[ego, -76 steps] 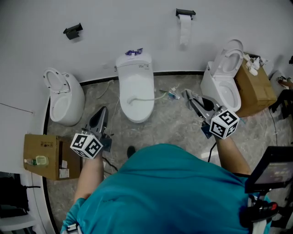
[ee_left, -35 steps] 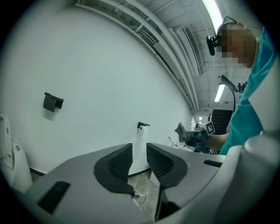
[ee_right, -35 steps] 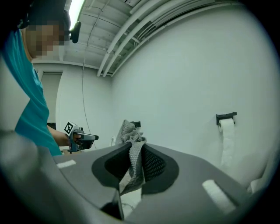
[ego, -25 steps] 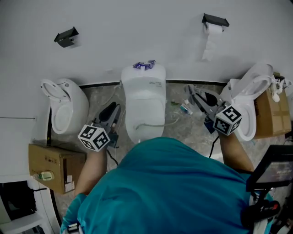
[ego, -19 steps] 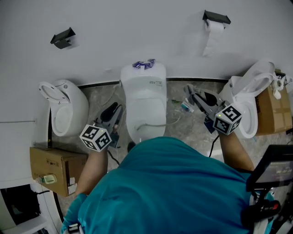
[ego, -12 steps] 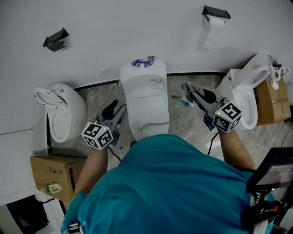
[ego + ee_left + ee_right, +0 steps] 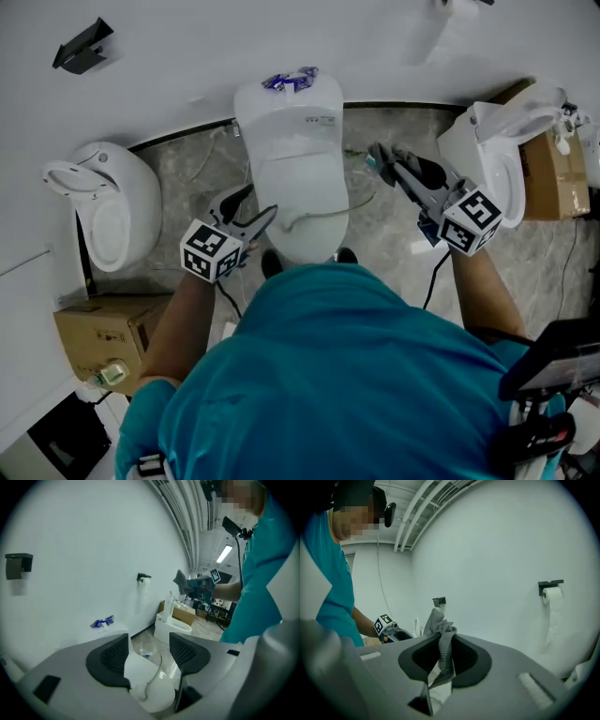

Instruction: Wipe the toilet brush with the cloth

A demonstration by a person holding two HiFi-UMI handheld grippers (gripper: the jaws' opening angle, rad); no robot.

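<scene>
Opening just now, empty left tongs (image 7: pixel 250 208) beside the toilet brush (image 7: pixel 319 215); right tongs (image 7: pixel 394 165) clamped on cloth (image 7: pixel 437 621).

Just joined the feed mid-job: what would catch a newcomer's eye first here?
The person stands right over the middle toilet of three along the white wall, its lid shut. The right gripper is shut on a grey cloth to that toilet's right. The left gripper, whose fingers have just been opening with nothing between them, points at the lid from the left.
</scene>
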